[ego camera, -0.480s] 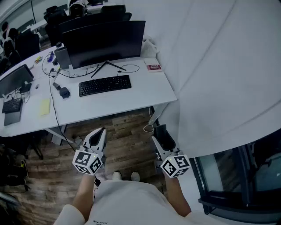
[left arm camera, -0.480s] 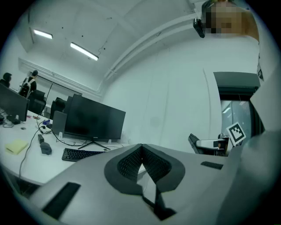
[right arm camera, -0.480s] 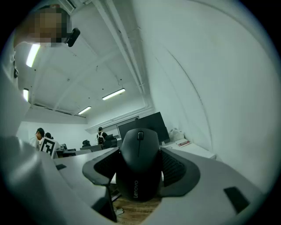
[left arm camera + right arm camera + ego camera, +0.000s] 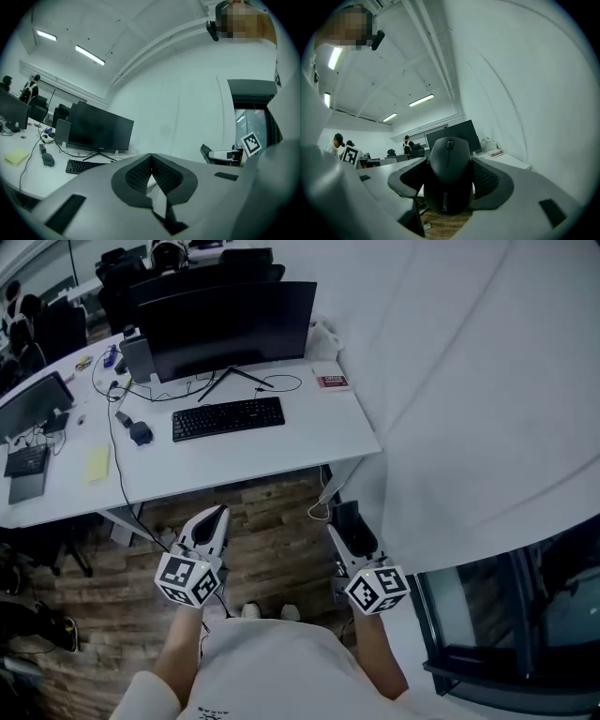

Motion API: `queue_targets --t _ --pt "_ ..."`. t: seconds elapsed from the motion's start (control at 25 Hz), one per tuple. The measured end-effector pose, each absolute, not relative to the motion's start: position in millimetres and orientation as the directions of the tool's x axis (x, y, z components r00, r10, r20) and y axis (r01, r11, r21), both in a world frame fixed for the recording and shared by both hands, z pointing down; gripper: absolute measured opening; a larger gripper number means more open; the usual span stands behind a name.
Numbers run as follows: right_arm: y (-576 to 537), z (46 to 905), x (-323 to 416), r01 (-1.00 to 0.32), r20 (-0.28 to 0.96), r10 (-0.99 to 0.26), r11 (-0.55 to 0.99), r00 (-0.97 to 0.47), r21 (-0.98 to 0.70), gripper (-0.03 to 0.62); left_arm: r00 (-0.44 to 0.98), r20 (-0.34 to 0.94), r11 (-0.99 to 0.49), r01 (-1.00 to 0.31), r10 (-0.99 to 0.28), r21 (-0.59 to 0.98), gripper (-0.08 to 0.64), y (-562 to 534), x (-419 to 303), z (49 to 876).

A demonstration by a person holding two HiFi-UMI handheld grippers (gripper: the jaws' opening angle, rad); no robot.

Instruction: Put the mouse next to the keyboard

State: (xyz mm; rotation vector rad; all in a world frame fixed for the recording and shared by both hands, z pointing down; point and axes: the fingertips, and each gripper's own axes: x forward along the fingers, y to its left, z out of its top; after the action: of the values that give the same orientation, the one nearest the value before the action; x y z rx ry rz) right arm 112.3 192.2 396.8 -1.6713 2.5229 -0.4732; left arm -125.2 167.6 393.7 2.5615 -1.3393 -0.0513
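Observation:
A black mouse [image 4: 449, 180] sits upright between the pads of my right gripper [image 4: 448, 161], which is shut on its two sides. In the head view that right gripper [image 4: 350, 529] hovers over the wooden floor in front of the desk, the dark mouse [image 4: 345, 517] at its tip. The black keyboard [image 4: 228, 418] lies on the white desk [image 4: 309, 442] under the monitor, well ahead of both grippers. My left gripper [image 4: 212, 522] is also held over the floor, left of the right one. Its jaws [image 4: 151, 174] meet at the tip with nothing between them. The keyboard [image 4: 82, 166] shows low on the left in the left gripper view.
A large dark monitor [image 4: 225, 324] stands behind the keyboard with cables around its foot. A small dark object [image 4: 141, 434] and a yellow notepad [image 4: 97, 464] lie to the keyboard's left. A white curtain [image 4: 469, 381] hangs to the right. More desks and people are further left.
Both grippers have drifted slightly toward the right in the head view. The mouse stays in the right gripper's hold.

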Motion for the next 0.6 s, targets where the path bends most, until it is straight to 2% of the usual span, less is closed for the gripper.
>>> queue_targets --t 0.6 --pt "203 395 88 -0.900 0.093 -0.929 0.319 -0.360 -0.297 0.300 0.609 0.068 -0.582 -0.781 -0.790 0.227 0.006 172 -151 393"
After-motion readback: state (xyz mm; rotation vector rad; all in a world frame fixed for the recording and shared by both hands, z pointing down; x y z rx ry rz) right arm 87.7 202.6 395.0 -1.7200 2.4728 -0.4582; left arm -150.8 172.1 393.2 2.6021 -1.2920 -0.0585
